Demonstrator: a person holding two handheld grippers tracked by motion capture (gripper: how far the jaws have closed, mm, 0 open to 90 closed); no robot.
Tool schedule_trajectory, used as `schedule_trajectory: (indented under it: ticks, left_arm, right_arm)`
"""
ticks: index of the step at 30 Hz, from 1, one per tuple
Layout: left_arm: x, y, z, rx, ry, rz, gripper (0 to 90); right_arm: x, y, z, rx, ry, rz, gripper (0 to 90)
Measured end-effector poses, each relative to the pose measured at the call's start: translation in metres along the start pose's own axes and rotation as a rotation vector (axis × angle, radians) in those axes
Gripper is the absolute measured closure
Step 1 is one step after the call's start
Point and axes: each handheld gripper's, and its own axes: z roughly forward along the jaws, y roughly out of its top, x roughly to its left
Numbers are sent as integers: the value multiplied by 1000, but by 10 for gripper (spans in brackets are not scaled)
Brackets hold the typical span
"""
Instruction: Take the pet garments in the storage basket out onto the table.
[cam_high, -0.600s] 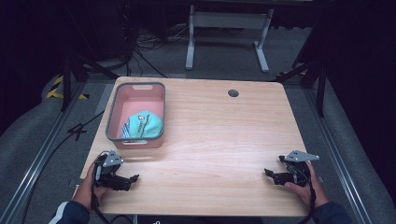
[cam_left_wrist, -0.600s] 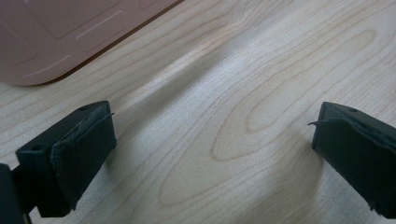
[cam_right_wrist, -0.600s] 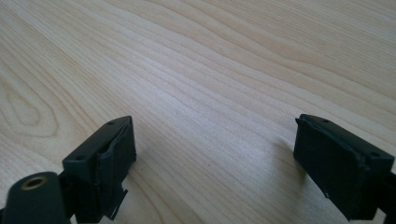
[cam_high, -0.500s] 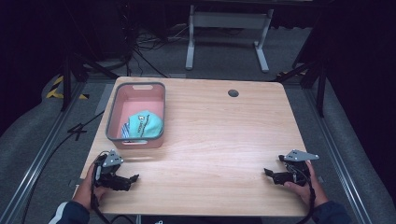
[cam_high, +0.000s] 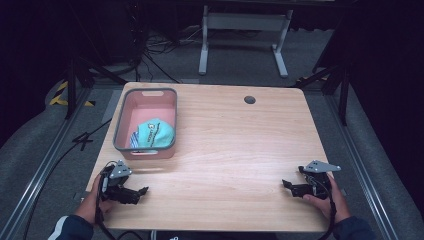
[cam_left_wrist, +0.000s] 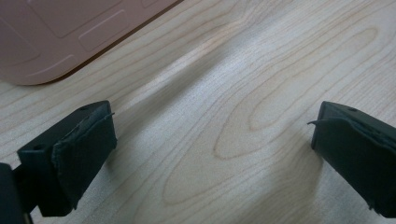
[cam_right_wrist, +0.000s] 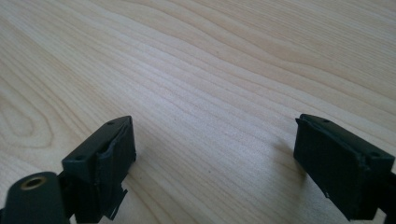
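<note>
High view: one pink basket (cam_high: 120, 131) is seen at the desk's (cam_high: 240, 150) far left, and one teal cloth (cam_high: 155, 134) is bunched inside it at the near end. The cloth is judged soft, light and limp, best pinched at a raised fold. Nearer than the basket, the left gripper (cam_high: 142, 191) and the right gripper (cam_high: 286, 184) are held with jaws apart, empty, on bare wood.

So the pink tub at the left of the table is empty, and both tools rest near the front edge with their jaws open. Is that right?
Not quite: the pink tub is not empty. The high view shows a teal cloth lying in it. The rest holds: the left gripper and right gripper sit near the table's front edge, jaws open.
</note>
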Motion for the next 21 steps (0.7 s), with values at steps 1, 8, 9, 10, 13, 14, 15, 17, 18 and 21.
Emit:
schedule_trajectory:
  ticks: [1,8,9,10,13,14,15,17,18,21]
  left_arm:
    - [0,0,0,-2,-2,2,3]
    - [3,2,0,20,-29,26,4]
    - [4,2,-1,23,-28,37,5]
    - [4,4,-2,27,-34,51,22]
    - [4,5,-7,31,-53,62,162]
    - [3,6,-8,33,-45,67,196]
    - [3,6,-10,31,-43,71,196]
    - [4,7,-13,20,-48,65,173]
    - [4,8,-17,-1,-50,61,173]
    - [6,13,-31,-43,-52,62,216]
  right_arm:
    - [1,0,0,-3,-10,13,132]
    - [10,2,2,-4,-66,67,142]
    - [11,2,2,-3,-68,67,141]
    - [11,2,2,-3,-72,65,140]
    - [10,2,2,-4,-67,57,139]
    - [9,2,2,-1,-57,52,135]
    - [8,2,2,0,-54,52,130]
    - [7,3,3,-1,-49,52,124]
    - [7,3,3,-1,-49,52,124]
    - [7,3,3,-1,-47,51,123]
